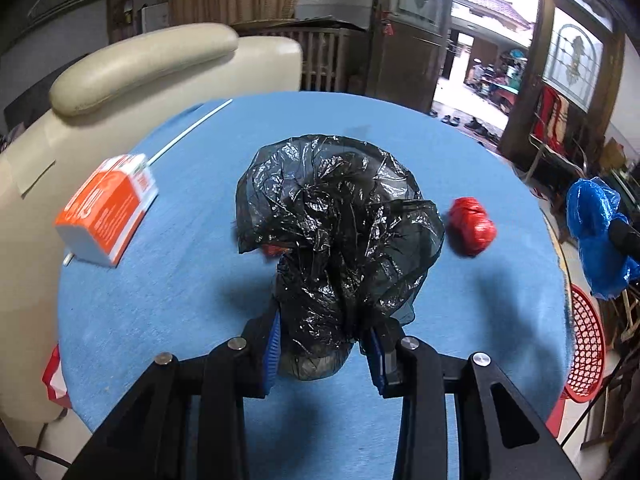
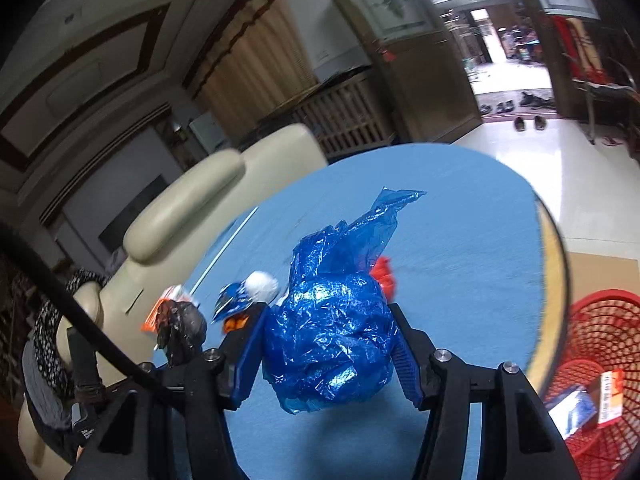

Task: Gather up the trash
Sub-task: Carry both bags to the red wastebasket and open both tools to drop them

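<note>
My left gripper [image 1: 320,344] is shut on a crumpled black plastic bag [image 1: 336,220] and holds it above the round blue table [image 1: 160,320]. My right gripper [image 2: 328,364] is shut on a crumpled blue plastic bag [image 2: 332,340], lifted over the table's right side; the same bag shows at the right edge of the left wrist view [image 1: 596,232]. A red crumpled wad [image 1: 472,226] lies on the table right of the black bag. An orange and white carton [image 1: 108,208] lies at the table's left with a thin white straw [image 1: 188,132] beside it.
A red mesh basket [image 2: 600,360] stands on the floor to the right of the table and holds some packets. A cream leather armchair [image 1: 120,68] is behind the table on the left. A white ball and small wrappers [image 2: 260,286] lie on the table.
</note>
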Available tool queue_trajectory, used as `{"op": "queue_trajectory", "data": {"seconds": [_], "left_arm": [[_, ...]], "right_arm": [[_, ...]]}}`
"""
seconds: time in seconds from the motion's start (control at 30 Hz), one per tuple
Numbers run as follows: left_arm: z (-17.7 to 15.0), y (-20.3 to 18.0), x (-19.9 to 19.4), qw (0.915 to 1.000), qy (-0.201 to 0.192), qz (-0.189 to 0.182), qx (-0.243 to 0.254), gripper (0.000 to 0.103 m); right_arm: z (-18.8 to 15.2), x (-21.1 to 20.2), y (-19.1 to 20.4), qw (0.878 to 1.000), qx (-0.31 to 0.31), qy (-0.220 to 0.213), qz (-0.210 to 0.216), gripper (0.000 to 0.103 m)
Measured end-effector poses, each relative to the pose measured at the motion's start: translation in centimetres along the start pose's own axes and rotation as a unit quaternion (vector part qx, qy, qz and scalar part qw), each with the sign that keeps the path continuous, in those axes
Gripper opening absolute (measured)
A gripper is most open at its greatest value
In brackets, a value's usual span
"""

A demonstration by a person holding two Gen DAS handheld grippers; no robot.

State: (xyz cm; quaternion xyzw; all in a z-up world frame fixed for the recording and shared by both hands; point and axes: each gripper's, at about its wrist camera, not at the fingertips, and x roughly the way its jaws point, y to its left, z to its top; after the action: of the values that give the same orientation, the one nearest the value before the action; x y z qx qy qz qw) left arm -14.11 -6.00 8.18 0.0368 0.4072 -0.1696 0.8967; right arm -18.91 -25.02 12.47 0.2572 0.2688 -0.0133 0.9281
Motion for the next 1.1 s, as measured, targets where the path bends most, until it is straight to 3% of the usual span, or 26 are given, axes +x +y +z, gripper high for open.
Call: {"op": "queue_trajectory", "data": {"seconds": [0.2,0.43,0.63,0.8,1.1], "left_arm": [[0.9,-3.2,0.3,0.9991,-0.002,-0.027,0.032,0.038],[1.3,-8.1,0.8,0.9946,0.0,-0.07,0.076,0.038],[1.0,-12.9,0.5,0.9876,0.0,-0.104,0.118,0.038],[1.0,-16.2,0.3,0.9808,0.0,-0.13,0.145,0.038],[0.7,-21.3,-0.9,0.9686,-0.003,-0.164,0.187,0.038]], "right_arm": [[0.2,-2.2,-3.3,0.999,0.02,-0.017,-0.029,0.06],[-0.3,-5.7,-7.8,0.994,0.043,-0.033,-0.095,0.06],[-0.4,-9.3,-11.8,0.984,0.058,-0.049,-0.161,0.06],[-1.0,-12.1,-14.9,0.978,0.066,-0.056,-0.191,0.06],[-1.9,-13.6,-17.9,0.968,0.072,-0.047,-0.237,0.061]]}}
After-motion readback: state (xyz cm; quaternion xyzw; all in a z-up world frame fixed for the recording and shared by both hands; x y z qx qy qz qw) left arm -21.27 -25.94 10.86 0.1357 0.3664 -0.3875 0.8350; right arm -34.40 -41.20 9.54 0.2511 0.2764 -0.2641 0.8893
